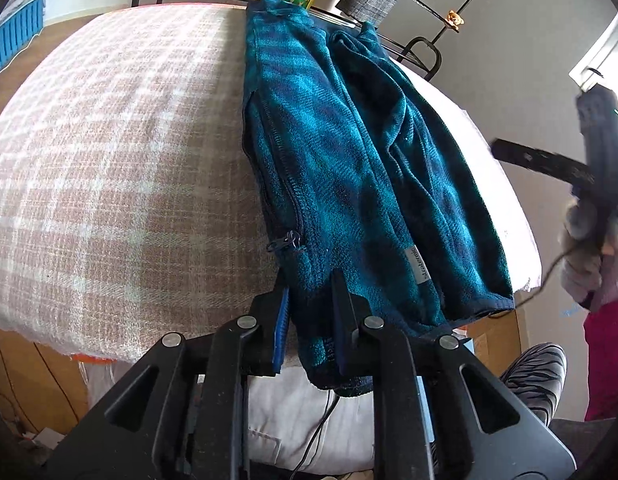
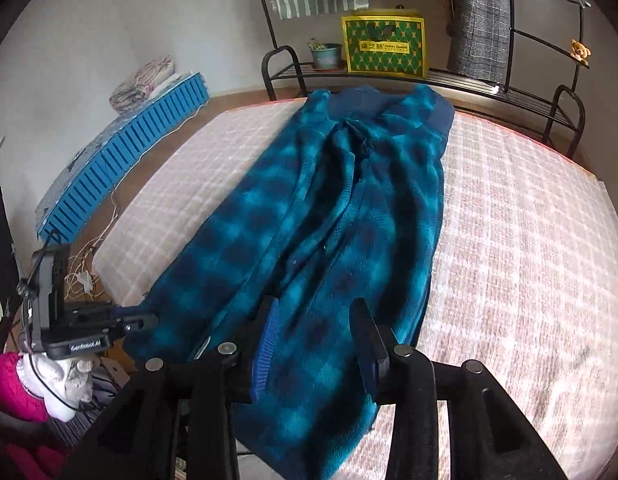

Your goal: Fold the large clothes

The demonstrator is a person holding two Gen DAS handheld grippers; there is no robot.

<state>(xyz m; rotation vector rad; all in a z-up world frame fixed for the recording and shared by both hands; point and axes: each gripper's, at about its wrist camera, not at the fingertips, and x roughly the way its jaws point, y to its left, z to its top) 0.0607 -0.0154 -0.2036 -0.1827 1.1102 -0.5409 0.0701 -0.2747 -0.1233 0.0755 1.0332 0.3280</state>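
Observation:
A teal and navy plaid fleece jacket (image 1: 341, 152) lies lengthwise on the checked pink and white mattress (image 1: 109, 168), folded into a long strip, its zipper on the left edge. It also shows in the right wrist view (image 2: 341, 216), with its navy hem band at the far end. My left gripper (image 1: 309, 320) has its jaws around the near left corner of the jacket, which hangs over the mattress edge. My right gripper (image 2: 317, 340) straddles the near right part of the jacket, fabric between its fingers. The left gripper also shows at the left in the right wrist view (image 2: 137, 320).
A black metal rack (image 2: 429, 80) stands behind the mattress (image 2: 529, 240) with a green and yellow bag (image 2: 383, 46) and a potted plant (image 2: 325, 54). A blue slatted bin (image 2: 121, 156) lies on the floor at left. Cables (image 2: 85, 264) trail beside it.

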